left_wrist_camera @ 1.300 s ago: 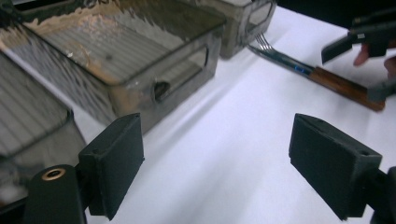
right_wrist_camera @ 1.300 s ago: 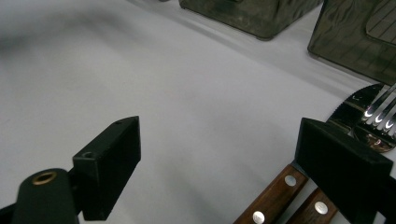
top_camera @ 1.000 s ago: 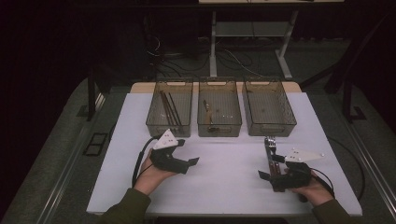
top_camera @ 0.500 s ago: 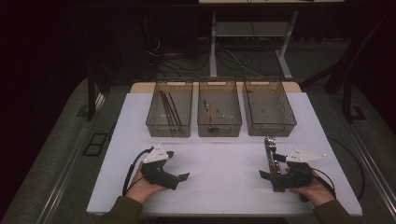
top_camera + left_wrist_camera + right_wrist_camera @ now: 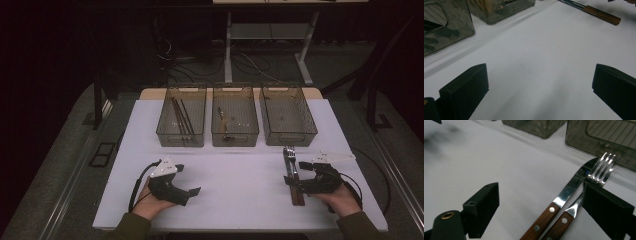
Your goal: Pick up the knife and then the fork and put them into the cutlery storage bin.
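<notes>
Knife [image 5: 571, 186] and fork [image 5: 599, 170], both with riveted wooden handles, lie side by side on the white bench [image 5: 240, 180] at its near right, tips pointing toward the far right bin [image 5: 287, 114]. Around them stands the right hand-held gripper [image 5: 295, 175], its jaws spread wide; the pads touch neither handle, the fork's neck just beside one jaw. At the near left, the left hand-held gripper [image 5: 187, 180] rests low over bare bench, its jaws having just been opening and now wide apart with nothing between them. Three smoky bins sit in a row at the far side, the left bin [image 5: 181, 117] and middle bin [image 5: 235, 117] with utensils inside.
</notes>
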A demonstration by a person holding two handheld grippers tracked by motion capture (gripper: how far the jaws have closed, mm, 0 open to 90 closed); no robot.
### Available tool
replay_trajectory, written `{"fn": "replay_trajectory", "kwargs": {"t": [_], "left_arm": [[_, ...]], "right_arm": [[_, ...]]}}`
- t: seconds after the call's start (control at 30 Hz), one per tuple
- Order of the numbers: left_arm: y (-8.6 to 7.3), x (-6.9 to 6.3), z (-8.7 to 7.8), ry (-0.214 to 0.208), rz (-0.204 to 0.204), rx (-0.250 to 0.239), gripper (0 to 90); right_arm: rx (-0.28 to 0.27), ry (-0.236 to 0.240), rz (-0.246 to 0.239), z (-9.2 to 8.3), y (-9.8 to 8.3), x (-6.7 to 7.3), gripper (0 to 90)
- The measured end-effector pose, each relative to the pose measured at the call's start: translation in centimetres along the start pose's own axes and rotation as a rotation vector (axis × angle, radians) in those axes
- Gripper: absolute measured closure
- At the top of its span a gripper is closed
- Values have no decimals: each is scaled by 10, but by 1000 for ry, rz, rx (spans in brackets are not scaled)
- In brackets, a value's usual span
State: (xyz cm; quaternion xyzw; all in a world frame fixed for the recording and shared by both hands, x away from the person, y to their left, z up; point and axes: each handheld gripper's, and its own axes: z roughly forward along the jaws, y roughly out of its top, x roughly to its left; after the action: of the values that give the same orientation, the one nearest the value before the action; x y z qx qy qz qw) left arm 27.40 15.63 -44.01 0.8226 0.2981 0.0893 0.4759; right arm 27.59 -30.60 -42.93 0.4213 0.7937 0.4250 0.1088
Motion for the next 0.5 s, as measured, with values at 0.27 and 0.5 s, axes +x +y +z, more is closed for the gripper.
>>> {"fn": "replay_trajectory", "kwargs": {"t": [0.27, 0.5], "left_arm": [[1, -1, 2, -6, -3, 6, 0], [0, -1, 4, -11, -3, 9, 0]], "right_arm": [[25, -98, 56, -3, 17, -19, 358], [33, -184, 119, 7, 31, -38, 629]]}}
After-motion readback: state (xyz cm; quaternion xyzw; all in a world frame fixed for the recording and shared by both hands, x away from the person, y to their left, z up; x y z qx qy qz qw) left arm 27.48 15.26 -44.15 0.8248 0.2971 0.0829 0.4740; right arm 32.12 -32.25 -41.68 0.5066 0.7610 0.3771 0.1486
